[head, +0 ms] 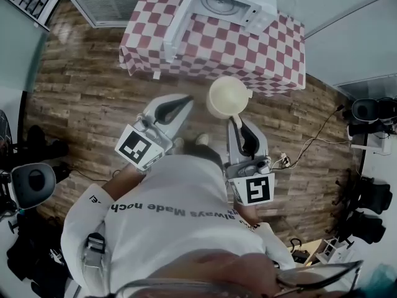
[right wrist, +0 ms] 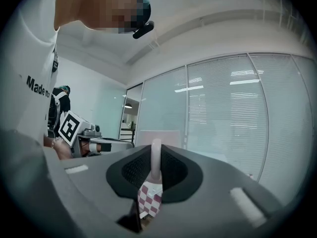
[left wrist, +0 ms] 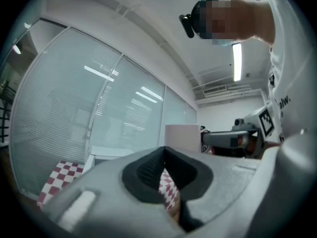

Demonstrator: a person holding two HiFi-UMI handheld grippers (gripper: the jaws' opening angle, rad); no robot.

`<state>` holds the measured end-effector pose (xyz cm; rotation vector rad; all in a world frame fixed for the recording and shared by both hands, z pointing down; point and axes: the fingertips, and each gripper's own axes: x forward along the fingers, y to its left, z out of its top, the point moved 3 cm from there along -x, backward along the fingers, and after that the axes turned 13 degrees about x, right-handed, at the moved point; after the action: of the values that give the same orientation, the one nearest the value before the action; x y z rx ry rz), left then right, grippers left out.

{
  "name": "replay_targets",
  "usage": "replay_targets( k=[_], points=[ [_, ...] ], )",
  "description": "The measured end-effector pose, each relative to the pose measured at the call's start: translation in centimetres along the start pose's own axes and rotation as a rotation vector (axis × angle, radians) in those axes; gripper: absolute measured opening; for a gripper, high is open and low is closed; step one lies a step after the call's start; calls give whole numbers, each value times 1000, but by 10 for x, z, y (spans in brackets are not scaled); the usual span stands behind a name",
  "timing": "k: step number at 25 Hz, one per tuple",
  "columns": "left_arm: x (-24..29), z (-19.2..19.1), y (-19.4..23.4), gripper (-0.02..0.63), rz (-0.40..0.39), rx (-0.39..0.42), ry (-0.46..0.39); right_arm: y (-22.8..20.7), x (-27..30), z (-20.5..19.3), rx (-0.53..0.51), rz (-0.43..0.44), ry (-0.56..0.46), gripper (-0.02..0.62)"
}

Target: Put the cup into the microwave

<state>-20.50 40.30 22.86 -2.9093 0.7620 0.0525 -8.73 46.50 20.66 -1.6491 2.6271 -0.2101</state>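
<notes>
A cream cup [head: 228, 97] hangs over the wooden floor in front of the table, and my right gripper [head: 236, 120] is shut on its handle. In the right gripper view the pale handle [right wrist: 156, 157] stands pinched between the black pads. The white microwave [head: 226, 5] sits on the red-and-white checkered table [head: 248, 48] with its door [head: 180, 27] swung open to the left. My left gripper [head: 185, 101] is level beside the cup on its left, fingers together and holding nothing. In the left gripper view the cup [left wrist: 182, 138] shows just beyond the closed pads [left wrist: 148, 170].
A black cable [head: 310, 141] trails across the plank floor at the right. Dark chairs and gear [head: 366, 191] crowd the right side, and more dark equipment [head: 31, 179] stands at the left. Glass walls with blinds [left wrist: 99, 123] enclose the room.
</notes>
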Motion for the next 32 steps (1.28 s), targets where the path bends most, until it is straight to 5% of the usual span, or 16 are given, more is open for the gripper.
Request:
replay_targets(
  k=[14,32],
  points=[
    [28,-15,30,3,16,-16,10,-34,36,1,-2,7,-7,37],
    [211,-26,77,3,34,-4,24,-214,100,29,-3,51,-28,35]
  ],
)
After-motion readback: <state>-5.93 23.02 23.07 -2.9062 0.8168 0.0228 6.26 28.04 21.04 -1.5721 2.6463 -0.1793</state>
